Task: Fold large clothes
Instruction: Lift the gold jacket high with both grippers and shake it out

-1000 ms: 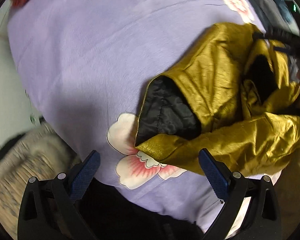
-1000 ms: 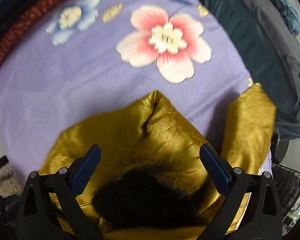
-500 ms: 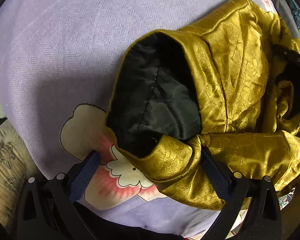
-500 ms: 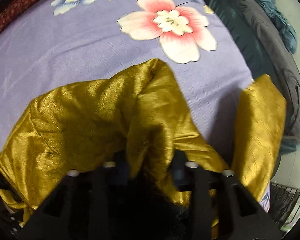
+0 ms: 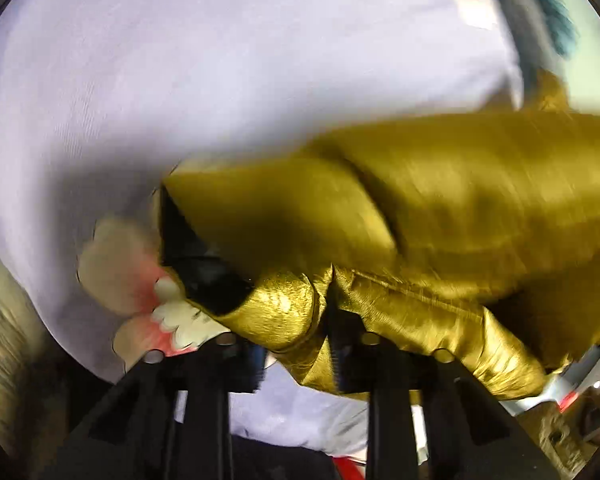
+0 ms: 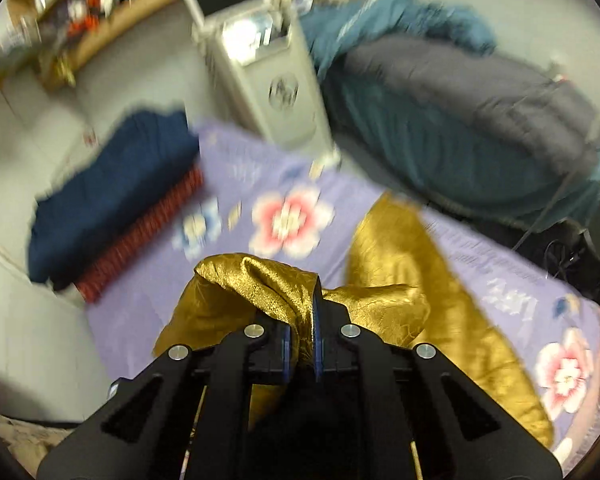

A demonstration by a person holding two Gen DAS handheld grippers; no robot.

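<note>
A gold satin jacket (image 5: 460,200) with black lining (image 5: 204,268) lies on a purple flowered bedsheet (image 5: 220,60). In the left wrist view my left gripper (image 5: 296,344) points steeply down. Its jaws are closing, and a bunched gold fold by the dark opening is pinched between the pads. In the right wrist view my right gripper (image 6: 300,344) is shut on another gold fold of the jacket (image 6: 400,300). It holds that fold up above the sheet (image 6: 160,280), and the rest of the jacket hangs down to the right. Both views are motion-blurred.
A folded navy garment (image 6: 112,200) and a red knit (image 6: 140,236) lie at the sheet's far left. Behind stand a white appliance (image 6: 268,72), a cluttered shelf (image 6: 80,8) and a teal and grey bedding pile (image 6: 460,112). A beige rug (image 5: 4,320) lies at lower left.
Both grippers went from wide open to closed on gold fabric. The right one rose far, tilting up so the room shows. The left one sank onto the fold by the dark opening.
</note>
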